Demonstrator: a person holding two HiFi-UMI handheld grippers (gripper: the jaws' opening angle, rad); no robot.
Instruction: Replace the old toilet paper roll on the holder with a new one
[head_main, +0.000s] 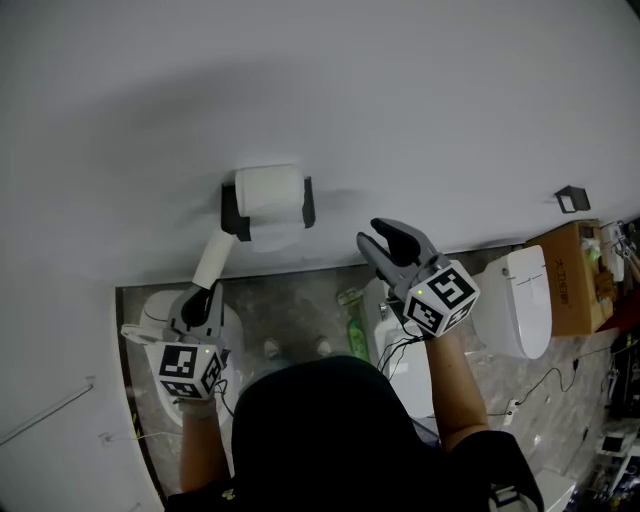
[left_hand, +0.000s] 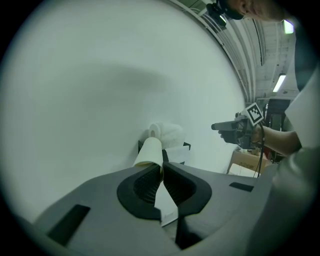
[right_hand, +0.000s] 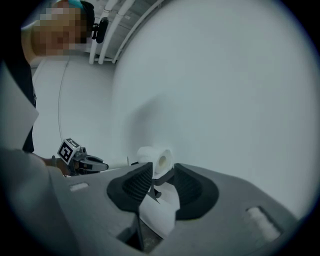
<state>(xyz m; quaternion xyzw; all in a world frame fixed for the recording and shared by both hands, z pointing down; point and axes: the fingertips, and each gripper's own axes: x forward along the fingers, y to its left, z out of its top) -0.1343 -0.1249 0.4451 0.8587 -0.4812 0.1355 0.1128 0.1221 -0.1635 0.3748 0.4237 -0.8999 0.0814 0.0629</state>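
A full white toilet paper roll sits on the black wall holder, with a loose sheet hanging below it. My left gripper is below and left of the holder, shut on the lower end of an empty cardboard tube that slants up toward the holder. In the left gripper view the tube is pinched between the pads, with the roll behind it. My right gripper hangs to the right of the holder, jaws apart and empty. The roll shows between them, well clear of the pads.
The wall is plain white, with a small black hook at the right. On the floor below stand a white toilet, a cardboard box, a green bottle and another white fixture. Cables trail at the lower right.
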